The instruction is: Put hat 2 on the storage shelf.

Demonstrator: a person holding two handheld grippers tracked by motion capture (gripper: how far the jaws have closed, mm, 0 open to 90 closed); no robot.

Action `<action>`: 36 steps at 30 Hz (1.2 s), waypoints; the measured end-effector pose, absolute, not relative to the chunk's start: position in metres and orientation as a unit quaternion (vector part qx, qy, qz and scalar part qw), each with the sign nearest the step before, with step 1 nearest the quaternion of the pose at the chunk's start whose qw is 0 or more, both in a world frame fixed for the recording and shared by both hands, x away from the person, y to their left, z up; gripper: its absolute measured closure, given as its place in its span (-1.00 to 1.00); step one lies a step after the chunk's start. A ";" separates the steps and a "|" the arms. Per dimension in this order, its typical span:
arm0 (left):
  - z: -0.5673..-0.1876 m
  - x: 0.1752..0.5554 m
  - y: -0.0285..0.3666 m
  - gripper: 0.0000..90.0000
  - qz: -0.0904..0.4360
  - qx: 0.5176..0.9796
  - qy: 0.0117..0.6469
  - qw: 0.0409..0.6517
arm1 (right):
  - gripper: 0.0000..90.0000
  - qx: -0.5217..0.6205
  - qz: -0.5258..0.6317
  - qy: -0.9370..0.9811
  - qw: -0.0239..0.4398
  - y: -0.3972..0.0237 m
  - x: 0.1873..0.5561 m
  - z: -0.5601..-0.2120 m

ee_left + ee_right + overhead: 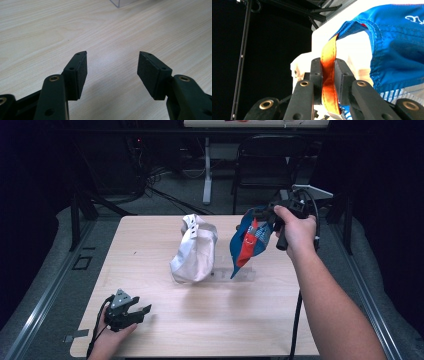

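A blue and red cap (247,242) hangs in the air above the right side of the table (165,330), held up by my right gripper (262,213). In the right gripper view the gripper (328,62) is shut on the cap's orange strap (329,52), with the blue cap (397,50) cloth spreading to the right. A white cap (194,250) rests on a clear stand at the table's middle. My left gripper (142,311) lies low near the front left corner, held by a hand. Its jaws stand open over bare wood in the left gripper view (112,53).
A clear acrylic stand (235,272) sits under and between the caps; its corner (120,3) shows at the top of the left gripper view. A black chair (265,165) and a desk leg (207,170) stand beyond the table's far edge.
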State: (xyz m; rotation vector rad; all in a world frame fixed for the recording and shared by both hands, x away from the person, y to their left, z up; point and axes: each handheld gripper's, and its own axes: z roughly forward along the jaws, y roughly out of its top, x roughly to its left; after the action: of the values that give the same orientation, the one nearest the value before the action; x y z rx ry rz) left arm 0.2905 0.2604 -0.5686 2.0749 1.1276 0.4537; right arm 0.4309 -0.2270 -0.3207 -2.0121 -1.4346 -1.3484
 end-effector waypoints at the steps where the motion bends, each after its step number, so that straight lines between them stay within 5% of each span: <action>1: -0.569 0.290 0.260 -0.07 0.176 0.805 0.437 0.361 | 0.74 -0.703 -0.469 -0.509 0.165 -0.225 0.431 -0.324; 36: -0.570 0.290 0.262 -0.07 0.177 0.801 0.441 0.363 | 0.60 -0.701 -0.441 -0.538 0.157 -0.239 0.408 -0.370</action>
State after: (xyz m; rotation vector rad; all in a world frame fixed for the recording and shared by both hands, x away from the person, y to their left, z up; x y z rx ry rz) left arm 0.2903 0.2620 -0.5703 2.0624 1.1351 0.4549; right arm 0.4076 -0.2393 -0.3696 -2.0053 -1.5392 -1.2623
